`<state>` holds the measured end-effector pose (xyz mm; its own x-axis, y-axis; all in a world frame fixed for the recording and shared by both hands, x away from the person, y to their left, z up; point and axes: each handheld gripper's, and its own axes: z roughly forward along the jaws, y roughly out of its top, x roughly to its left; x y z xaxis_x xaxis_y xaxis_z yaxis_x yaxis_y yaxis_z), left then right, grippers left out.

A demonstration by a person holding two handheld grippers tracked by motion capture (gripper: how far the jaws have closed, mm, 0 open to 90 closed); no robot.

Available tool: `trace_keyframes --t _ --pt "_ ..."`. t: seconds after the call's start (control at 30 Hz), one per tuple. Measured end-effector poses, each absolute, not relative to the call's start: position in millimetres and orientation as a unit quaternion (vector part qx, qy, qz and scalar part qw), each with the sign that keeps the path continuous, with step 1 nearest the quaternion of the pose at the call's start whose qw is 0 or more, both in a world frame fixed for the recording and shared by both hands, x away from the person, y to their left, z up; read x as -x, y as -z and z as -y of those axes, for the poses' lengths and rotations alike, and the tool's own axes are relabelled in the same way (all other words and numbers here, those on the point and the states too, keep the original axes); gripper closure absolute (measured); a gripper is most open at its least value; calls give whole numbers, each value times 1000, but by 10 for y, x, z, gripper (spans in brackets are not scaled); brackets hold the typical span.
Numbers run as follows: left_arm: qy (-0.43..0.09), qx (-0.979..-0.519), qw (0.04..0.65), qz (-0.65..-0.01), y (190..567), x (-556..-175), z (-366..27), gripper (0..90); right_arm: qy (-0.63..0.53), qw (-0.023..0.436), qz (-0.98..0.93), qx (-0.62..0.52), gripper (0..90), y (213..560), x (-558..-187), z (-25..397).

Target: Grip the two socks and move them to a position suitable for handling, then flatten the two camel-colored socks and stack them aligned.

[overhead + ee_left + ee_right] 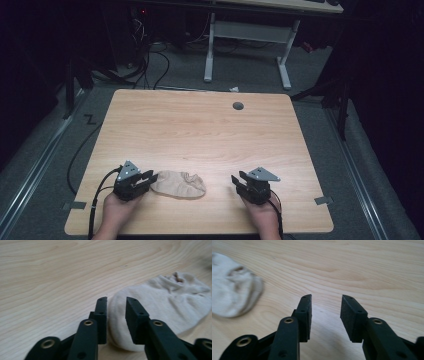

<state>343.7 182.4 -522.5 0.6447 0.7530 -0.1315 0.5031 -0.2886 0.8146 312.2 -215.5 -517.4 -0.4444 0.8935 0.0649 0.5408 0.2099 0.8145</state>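
A beige sock point(178, 184) lies crumpled on the wooden table point(200, 125) near its front edge. My left gripper point(151, 176) sits at the sock's left end, open with a narrow gap. In the left gripper view the rounded end of the sock point(162, 300) lies just past and partly between the fingertips of the left gripper point(116, 300). My right gripper point(237, 177) rests open to the right of the sock, a short way off. In the right gripper view the sock point(232, 295) is blurred at the far left, and bare wood shows between the jaws of the right gripper point(325, 297).
A grey cable hole point(238, 105) sits near the table's far edge. Tape strips mark the front left point(74, 205) and front right point(323, 200) corners. Beyond the table stands a white-legged desk point(245, 30), with cables point(150, 65) on the floor.
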Motion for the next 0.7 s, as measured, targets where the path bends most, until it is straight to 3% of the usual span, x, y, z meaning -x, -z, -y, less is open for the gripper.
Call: trace_keyframes --t 0.13,0.4,0.7 --pt "-144 -796 437 -393 5241 -3410 -1775 717 -426 199 -761 -447 643 5089 -3042 1940" --pt "-164 -783 455 -391 5180 -3366 -1876 548 -403 171 -813 -383 648 5171 -3098 1400" --pt "-223 -754 442 -432 5133 -3432 -2258 513 -405 198 -789 -417 581 5180 -3087 1688"
